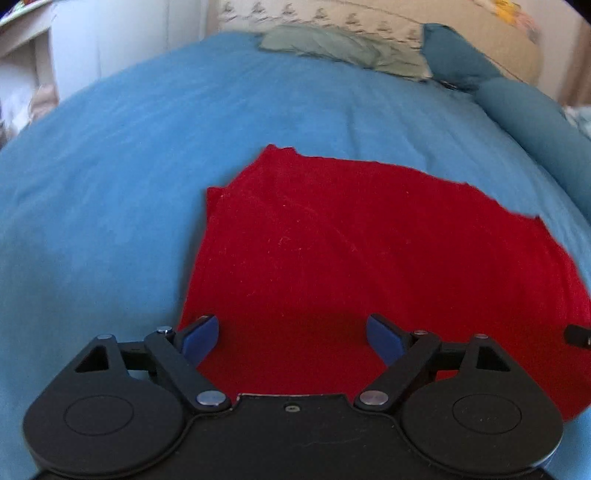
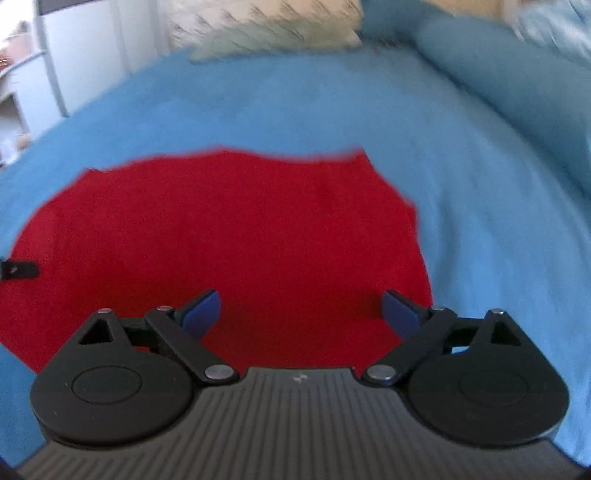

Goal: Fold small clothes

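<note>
I see the red cloth (image 1: 369, 266) lying flat on the blue bedspread (image 1: 129, 166), and I use it as my reference for everything else. My left gripper (image 1: 291, 338) sits over the cloth's near left corner with its jaws spread wide and nothing between them; its left blue pad (image 1: 201, 338) is at the cloth's left edge, and the right pad is over red fabric. My right gripper (image 2: 301, 314) sits over the cloth's near right corner, likewise released and gripping nothing; its right pad (image 2: 400, 314) is at the cloth's right edge. I cannot tell whether any pad touches the fabric. A small part of each gripper shows at the edge of the other's view, over the cloth. Beyond the cloth's far edge, the bedspread runs up to a grey-green garment (image 1: 343, 50) lying against a patterned pillow (image 1: 332, 14). To the far right of the cloth lies a blue bolster (image 1: 524, 114). White furniture (image 1: 92, 40) stands past the bed to the cloth's far left. The right wrist view is motion-blurred.
</note>
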Demonstrator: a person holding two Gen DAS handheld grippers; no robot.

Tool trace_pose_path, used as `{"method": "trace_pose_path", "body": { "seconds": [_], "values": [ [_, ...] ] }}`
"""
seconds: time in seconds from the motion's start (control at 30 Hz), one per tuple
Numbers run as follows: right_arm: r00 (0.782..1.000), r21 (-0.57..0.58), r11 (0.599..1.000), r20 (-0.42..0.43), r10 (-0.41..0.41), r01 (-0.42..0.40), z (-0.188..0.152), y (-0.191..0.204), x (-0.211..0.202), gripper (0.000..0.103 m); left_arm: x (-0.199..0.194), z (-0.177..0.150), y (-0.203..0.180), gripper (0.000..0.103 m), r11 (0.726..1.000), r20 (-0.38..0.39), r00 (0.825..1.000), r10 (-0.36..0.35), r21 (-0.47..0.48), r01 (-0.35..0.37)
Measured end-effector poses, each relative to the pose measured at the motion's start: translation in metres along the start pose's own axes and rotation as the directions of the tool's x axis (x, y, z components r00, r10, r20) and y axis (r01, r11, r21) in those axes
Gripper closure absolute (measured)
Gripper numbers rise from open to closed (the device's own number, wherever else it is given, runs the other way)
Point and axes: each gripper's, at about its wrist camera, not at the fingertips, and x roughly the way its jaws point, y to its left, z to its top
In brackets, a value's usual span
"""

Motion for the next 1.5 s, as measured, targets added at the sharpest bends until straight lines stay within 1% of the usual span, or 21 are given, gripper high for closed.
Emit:
{"method": "trace_pose_path", "body": {
  "seconds": [0.07, 0.13, 0.2, 0.23, 0.3, 0.33, 0.37, 0.4, 0.47, 0.53, 0.6, 0.7, 0.83, 0.93, 1.07, 1.13, 1.2, 1.23, 1.3, 1.43, 1.5],
  "values": [
    [1.000, 0.049, 0.999, 0.017, 0.010, -0.011, -0.005, -0.018, -0.002, 0.000, 0.002, -0.002, -0.007, 0.012, 0.999, -0.011, 1.000, 0.006, 0.052, -0.005],
    [0.999, 0.054, 0.997, -0.003, -0.049, 0.049, -0.006, -0.032, -0.006, 0.000, -0.001, -0.003, -0.006, 0.012, 0.997, -0.019, 1.000, 0.005, 0.079, -0.003],
    [0.999, 0.089, 0.995, -0.012, -0.043, 0.044, -0.004, -0.045, -0.017, 0.000, -0.014, -0.002, -0.006, 0.016, 0.996, -0.019, 0.999, 0.032, 0.087, -0.031],
    [1.000, 0.106, 0.994, -0.007, -0.026, 0.027, -0.002, -0.054, -0.028, 0.000, -0.021, 0.003, -0.006, 0.019, 0.996, -0.005, 0.999, 0.037, 0.086, -0.037],
    [1.000, 0.120, 0.993, 0.013, 0.008, -0.009, 0.001, -0.065, -0.050, 0.000, -0.044, 0.013, -0.010, 0.014, 0.994, 0.038, 0.999, -0.025, 0.103, 0.021],
    [0.999, 0.118, 0.993, 0.013, 0.031, -0.032, 0.001, -0.069, -0.060, 0.000, -0.056, 0.016, -0.017, 0.008, 0.992, 0.052, 0.998, -0.046, 0.120, 0.039],
    [0.998, 0.116, 0.992, 0.009, 0.057, -0.058, 0.003, -0.073, -0.066, 0.000, -0.065, 0.016, -0.024, 0.000, 0.990, 0.056, 0.997, -0.047, 0.133, 0.039],
    [0.997, 0.116, 0.990, -0.004, 0.082, -0.081, 0.006, -0.075, -0.065, 0.000, -0.071, 0.017, -0.033, 0.000, 0.989, 0.050, 0.998, -0.046, 0.143, 0.039],
    [0.990, 0.129, 0.984, -0.063, 0.128, -0.119, 0.015, -0.079, -0.054, 0.000, -0.070, 0.015, -0.050, 0.000, 0.986, 0.020, 0.997, -0.068, 0.157, 0.064],
    [0.981, 0.163, 0.980, -0.134, 0.141, -0.118, 0.023, -0.080, -0.036, 0.000, -0.061, 0.015, -0.066, 0.000, 0.984, -0.021, 0.998, -0.065, 0.163, 0.068],
    [0.975, 0.195, 0.971, -0.148, 0.166, -0.136, 0.022, -0.081, -0.023, 0.011, -0.049, 0.014, -0.080, 0.000, 0.983, -0.049, 0.996, -0.073, 0.166, 0.080],
    [0.967, 0.226, 0.961, -0.162, 0.199, -0.160, 0.014, -0.082, -0.008, 0.023, -0.031, 0.016, -0.096, 0.000, 0.985, -0.085, 0.994, -0.074, 0.152, 0.087],
    [0.972, 0.224, 0.957, -0.104, 0.210, -0.183, 0.009, -0.081, -0.001, 0.023, -0.009, 0.015, -0.107, 0.001, 0.986, -0.114, 0.991, -0.066, 0.147, 0.082],
    [0.970, 0.245, 0.946, -0.069, 0.235, -0.212, 0.006, -0.082, -0.001, 0.029, 0.001, 0.014, -0.116, 0.001, 0.983, -0.128, 0.990, -0.059, 0.164, 0.080],
    [0.969, 0.250, 0.943, -0.054, 0.242, -0.221, 0.002, -0.081, 0.000, 0.035, 0.009, 0.014, -0.122, 0.001, 0.985, -0.141, 0.989, -0.034, 0.162, 0.057],
    [0.968, 0.249, 0.943, -0.055, 0.243, -0.222, 0.002, -0.081, 0.001, 0.040, 0.013, 0.013, -0.120, 0.001, 0.988, -0.161, 0.987, -0.023, 0.145, 0.047],
    [0.968, 0.248, 0.943, -0.057, 0.244, -0.223, 0.003, -0.082, -0.002, 0.052, 0.016, 0.014, -0.120, 0.001, 0.991, -0.174, 0.985, -0.021, 0.128, 0.043],
    [0.968, 0.246, 0.943, -0.058, 0.244, -0.223, 0.003, -0.082, -0.003, 0.055, 0.017, 0.014, -0.120, 0.001, 0.991, -0.176, 0.984, -0.020, 0.125, 0.043],
    [0.968, 0.236, 0.946, -0.064, 0.242, -0.221, 0.004, -0.080, -0.003, 0.064, 0.018, 0.015, -0.120, 0.001, 0.991, -0.181, 0.983, -0.017, 0.126, 0.041],
    [0.971, 0.239, 0.950, -0.079, 0.225, -0.201, 0.008, -0.076, -0.002, 0.071, 0.024, 0.014, -0.122, 0.000, 0.990, -0.199, 0.980, 0.000, 0.140, 0.028],
    [0.970, 0.269, 0.943, -0.088, 0.225, -0.194, 0.012, -0.076, -0.003, 0.073, 0.029, 0.016, -0.121, 0.000, 0.992, -0.217, 0.976, 0.007, 0.126, 0.020]
  ]
}}
